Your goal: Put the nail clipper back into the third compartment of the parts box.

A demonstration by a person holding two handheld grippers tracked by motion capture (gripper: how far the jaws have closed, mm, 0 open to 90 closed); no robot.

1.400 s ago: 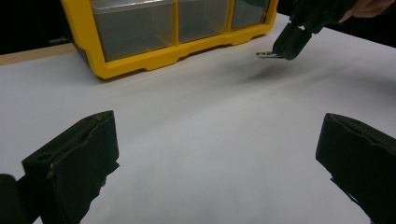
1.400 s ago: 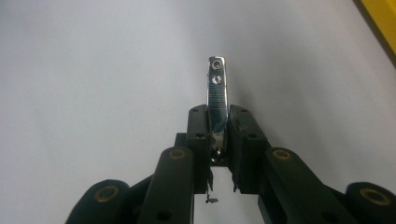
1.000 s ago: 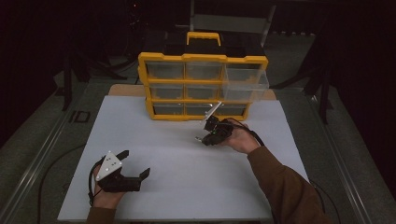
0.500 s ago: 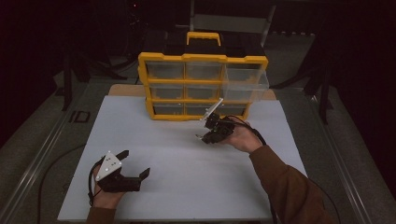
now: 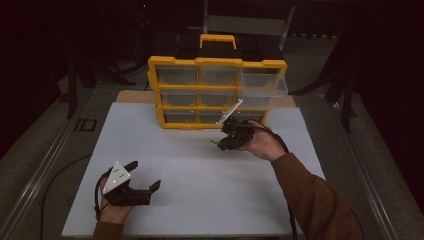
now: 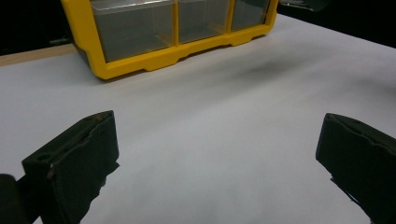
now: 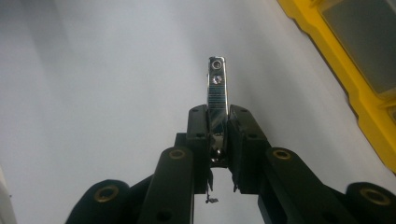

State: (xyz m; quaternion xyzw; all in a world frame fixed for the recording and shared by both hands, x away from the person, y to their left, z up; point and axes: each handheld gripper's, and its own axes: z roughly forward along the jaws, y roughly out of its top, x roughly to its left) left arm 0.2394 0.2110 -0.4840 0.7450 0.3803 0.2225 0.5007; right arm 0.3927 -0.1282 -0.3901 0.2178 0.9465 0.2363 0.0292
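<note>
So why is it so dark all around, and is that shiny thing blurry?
High view: light falls on the white table, the room around is dark. Right gripper view: the nail clipper is sharp and glints. Left gripper view: the near jaws are soft, the yellow organizer clearer.

Dark lab: white table [image 5: 200, 165], metal rails [image 5: 45, 170], yellow drawer organizer [image 5: 215, 90].

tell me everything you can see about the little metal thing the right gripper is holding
The nail clipper is a slim, shiny, chrome-looking metal piece with a ridged band and two small round rivets near its far end. The right gripper is shut on its near end, a black pad pressing each side, so it juts straight out past the jaws. It is held clear above the white table sheet, in front of the yellow drawer cabinet, touching nothing else.
</note>
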